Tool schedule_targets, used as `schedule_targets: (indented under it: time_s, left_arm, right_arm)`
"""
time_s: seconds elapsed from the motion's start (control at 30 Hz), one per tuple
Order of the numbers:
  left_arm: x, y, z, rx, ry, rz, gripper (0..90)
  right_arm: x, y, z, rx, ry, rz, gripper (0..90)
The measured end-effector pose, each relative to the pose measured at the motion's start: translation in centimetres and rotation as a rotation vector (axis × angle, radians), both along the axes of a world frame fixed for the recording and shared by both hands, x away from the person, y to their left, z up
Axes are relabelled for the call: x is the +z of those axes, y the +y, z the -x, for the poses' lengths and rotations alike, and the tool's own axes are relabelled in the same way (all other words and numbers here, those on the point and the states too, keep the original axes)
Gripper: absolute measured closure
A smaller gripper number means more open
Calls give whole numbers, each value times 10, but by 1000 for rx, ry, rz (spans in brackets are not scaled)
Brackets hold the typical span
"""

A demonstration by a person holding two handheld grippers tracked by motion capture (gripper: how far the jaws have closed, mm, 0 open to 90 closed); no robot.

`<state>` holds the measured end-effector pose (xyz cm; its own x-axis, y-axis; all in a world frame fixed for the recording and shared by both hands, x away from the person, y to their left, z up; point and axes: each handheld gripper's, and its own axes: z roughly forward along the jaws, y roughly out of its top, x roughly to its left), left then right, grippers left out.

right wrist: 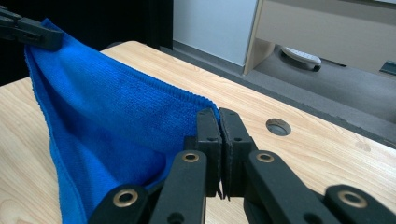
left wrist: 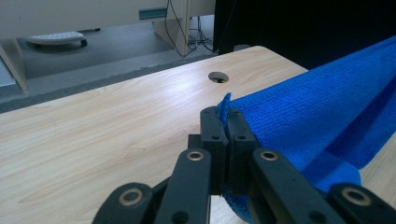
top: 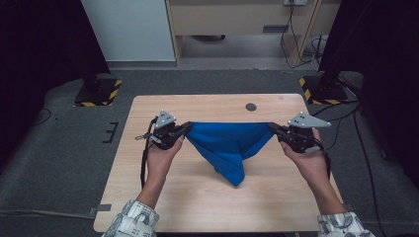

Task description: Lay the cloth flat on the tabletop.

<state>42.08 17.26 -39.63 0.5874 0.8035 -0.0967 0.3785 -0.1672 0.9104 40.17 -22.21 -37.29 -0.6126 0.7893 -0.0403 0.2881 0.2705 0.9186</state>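
Note:
A blue cloth (top: 228, 148) hangs stretched between my two grippers above the wooden table (top: 148, 108), its top edge taut and its lower part sagging to a point that rests on the tabletop. My left gripper (top: 188, 127) is shut on the cloth's left corner; in the left gripper view the jaws pinch the blue cloth (left wrist: 317, 116) at my left gripper (left wrist: 226, 116). My right gripper (top: 271, 126) is shut on the right corner, seen up close with the blue cloth (right wrist: 107, 121) pinched at my right gripper (right wrist: 218, 116). The left gripper (right wrist: 28, 30) shows far off holding the opposite corner.
A round cable hole (top: 251, 106) lies in the table near its far edge. Yellow-and-black striped stand bases (top: 99, 91) sit on the floor beyond the table's far corners. A light cabinet (top: 237, 19) stands at the back.

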Motion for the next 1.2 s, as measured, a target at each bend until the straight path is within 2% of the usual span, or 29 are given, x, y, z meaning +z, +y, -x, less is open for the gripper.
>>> schedule_targets:
  time_s: [0.13,0.4,0.57,0.8,0.97,1.13,1.2]
  left_arm:
    - [5,-1,5,-5,-20,-2,879]
    - [10,1,12,-17,-34,12,879]
    - [13,0,16,-32,-43,-10,879]
    - [17,2,23,-42,-51,2,879]
    - [25,4,35,-57,-71,0,879]
    - [43,8,57,-79,-106,5,878]
    - [51,9,64,-84,-104,18,877]
  right_arm:
    - [2,-2,4,5,-7,1,881]
    - [7,-3,9,6,-20,-11,881]
    - [10,-4,17,9,-30,-13,881]
    - [9,-6,22,16,-30,-15,881]
    - [19,-9,41,40,-51,-38,881]
    - [37,-10,68,70,-95,-16,880]
    - [45,-10,75,75,-103,-9,880]
